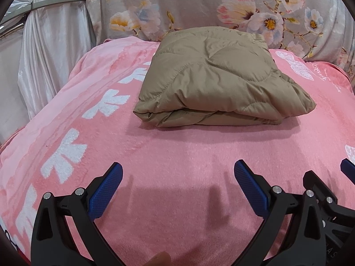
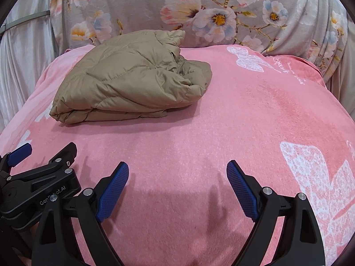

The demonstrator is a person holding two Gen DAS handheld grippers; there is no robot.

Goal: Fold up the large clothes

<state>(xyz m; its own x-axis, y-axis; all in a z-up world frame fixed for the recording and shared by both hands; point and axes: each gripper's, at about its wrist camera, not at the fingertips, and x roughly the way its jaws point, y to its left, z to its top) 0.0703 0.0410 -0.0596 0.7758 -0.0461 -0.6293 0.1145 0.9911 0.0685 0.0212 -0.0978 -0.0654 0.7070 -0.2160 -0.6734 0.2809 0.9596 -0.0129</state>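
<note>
Jacket (image 1: 219,84) is the landmark here: a tan quilted garment lying folded into a thick, roughly square bundle on the pink blanket (image 1: 177,155), its doubled layers facing the grippers and its back edge close to the floral cover (image 1: 199,4) behind it. From the right wrist view the bundle's right end looks looser, with crumpled fabric bunched there rather than squared off. The left gripper (image 1: 178,177) hovers over bare blanket on the near side of the jacket, well apart from it, its blue pads spread wide with nothing between them. The right gripper (image 2: 177,177) sits just beside it, also short of the jacket, likewise gaping and empty. Both point down toward the blanket in front of the bundle, which reads as a resting stance: the folding seems essentially done, and the hands are held clear so the bundle stays undisturbed. If anything is left, it is probably tidying that rumpled right end.
</note>
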